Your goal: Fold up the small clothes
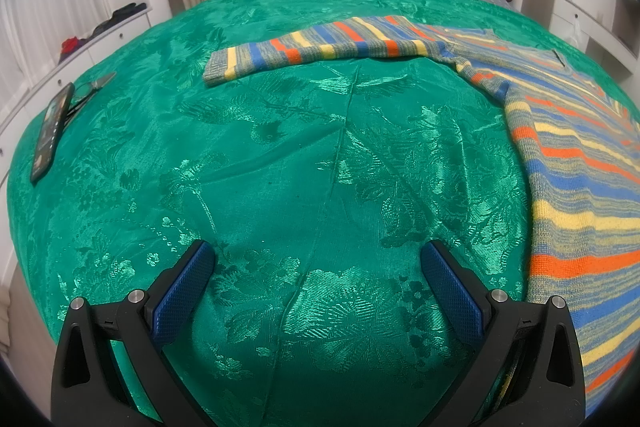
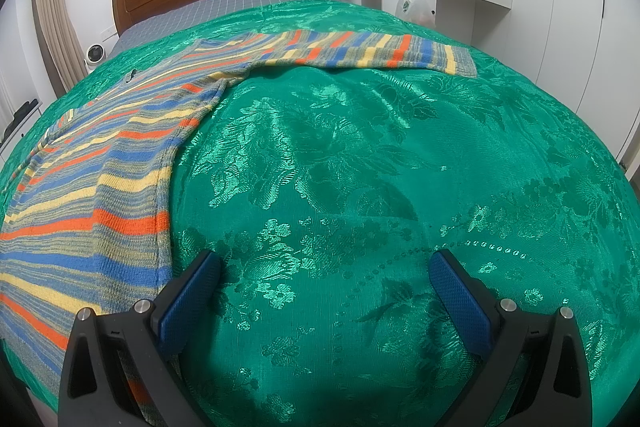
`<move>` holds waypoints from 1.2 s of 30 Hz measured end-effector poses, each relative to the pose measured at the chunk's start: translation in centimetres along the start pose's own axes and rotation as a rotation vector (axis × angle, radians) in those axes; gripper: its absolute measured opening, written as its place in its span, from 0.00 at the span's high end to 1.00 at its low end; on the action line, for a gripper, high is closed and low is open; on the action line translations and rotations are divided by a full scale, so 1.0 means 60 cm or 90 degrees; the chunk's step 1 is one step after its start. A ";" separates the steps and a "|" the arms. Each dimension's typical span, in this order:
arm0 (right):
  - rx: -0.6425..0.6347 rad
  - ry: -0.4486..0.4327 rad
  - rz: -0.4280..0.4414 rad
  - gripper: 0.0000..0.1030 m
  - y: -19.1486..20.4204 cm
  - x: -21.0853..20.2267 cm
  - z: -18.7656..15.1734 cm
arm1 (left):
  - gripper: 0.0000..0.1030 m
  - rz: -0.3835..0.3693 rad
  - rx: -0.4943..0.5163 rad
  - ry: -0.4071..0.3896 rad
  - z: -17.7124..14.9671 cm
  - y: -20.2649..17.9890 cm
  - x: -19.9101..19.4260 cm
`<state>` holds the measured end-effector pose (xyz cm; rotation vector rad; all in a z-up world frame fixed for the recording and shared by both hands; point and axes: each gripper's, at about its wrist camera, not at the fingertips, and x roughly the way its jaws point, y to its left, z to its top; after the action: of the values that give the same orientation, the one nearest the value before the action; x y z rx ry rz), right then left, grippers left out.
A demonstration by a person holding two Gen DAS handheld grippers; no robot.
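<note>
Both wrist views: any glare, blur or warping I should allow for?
Left wrist view: sharp, the fisheye bulges the green bedspread, sheen glints on its weave. Right wrist view: the same bulge, the striped sweater stays crisp, dark corners frame both pictures.

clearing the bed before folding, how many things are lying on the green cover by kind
sweater: 1
phone: 1
glasses: 1
total: 3
</note>
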<state>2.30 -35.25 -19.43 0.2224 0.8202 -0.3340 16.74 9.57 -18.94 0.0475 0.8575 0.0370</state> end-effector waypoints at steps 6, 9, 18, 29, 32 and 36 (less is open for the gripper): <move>0.000 0.000 0.000 0.00 0.000 0.000 0.000 | 0.00 0.000 0.000 0.000 0.000 0.000 0.000; 0.000 0.000 0.000 0.00 0.000 0.000 0.000 | 0.00 0.000 0.000 0.000 0.001 0.001 0.000; -0.001 -0.001 0.000 0.00 0.001 0.000 -0.001 | 0.00 -0.002 -0.001 0.000 0.006 0.004 0.001; 0.051 -0.021 0.107 0.01 -0.086 -0.058 0.104 | 0.00 -0.037 -0.037 -0.051 0.028 0.029 -0.039; 0.116 -0.039 0.117 0.01 -0.175 -0.053 0.178 | 0.00 -0.027 -0.038 -0.044 0.031 0.029 -0.029; 0.273 -0.029 0.138 0.09 -0.314 -0.002 0.256 | 0.00 -0.012 -0.031 -0.037 0.024 0.023 -0.025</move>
<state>5.54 -57.54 -10.38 0.6971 0.6657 -0.3066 16.82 10.85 -16.79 -0.0060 0.7980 0.0383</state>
